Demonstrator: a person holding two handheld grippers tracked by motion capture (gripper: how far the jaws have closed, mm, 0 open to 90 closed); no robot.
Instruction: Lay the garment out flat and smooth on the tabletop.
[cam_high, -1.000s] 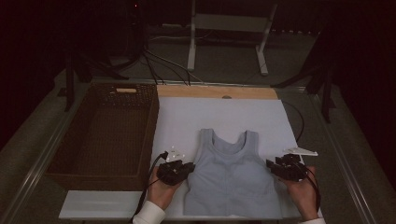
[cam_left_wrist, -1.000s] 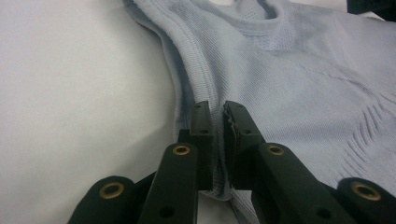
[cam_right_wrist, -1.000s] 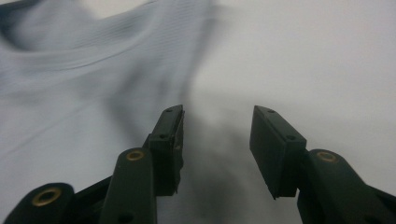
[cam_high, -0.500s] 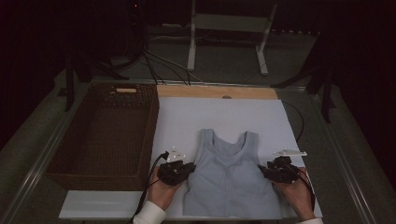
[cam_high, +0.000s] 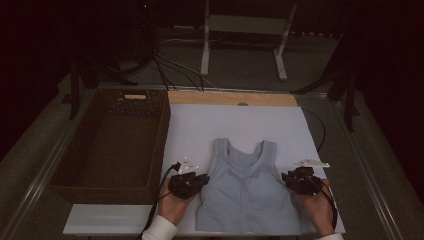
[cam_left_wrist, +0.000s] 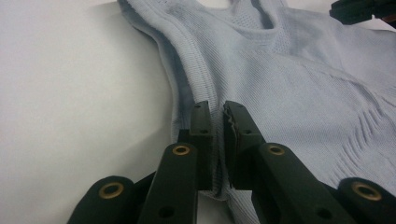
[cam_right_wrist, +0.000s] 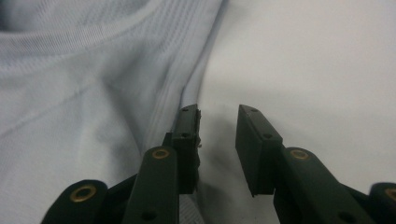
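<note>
A pale blue sleeveless top (cam_high: 247, 192) lies flat on the white board (cam_high: 235, 125), straps pointing away from me. My left gripper (cam_high: 194, 182) is at its left side, just below the armhole. In the left gripper view this gripper (cam_left_wrist: 217, 116) is shut on the top's (cam_left_wrist: 299, 88) ribbed side edge, with fabric pinched between the pads. My right gripper (cam_high: 294, 180) is at the top's right side. Its jaws have just been closing. In the right gripper view the gripper (cam_right_wrist: 218, 119) still shows a gap over bare board, with the top's (cam_right_wrist: 93, 93) edge lying against the left jaw.
A brown wicker basket (cam_high: 100, 181) stands to the left of the board. A wooden strip (cam_high: 230, 98) borders the board's far edge. Behind the table are a white stand (cam_high: 245, 30) and dark cables (cam_high: 170, 70). The other gripper (cam_left_wrist: 364, 9) shows at the top right of the left gripper view.
My right gripper has edged left, closer to the top's side. The left gripper and the top have stayed where they were.
</note>
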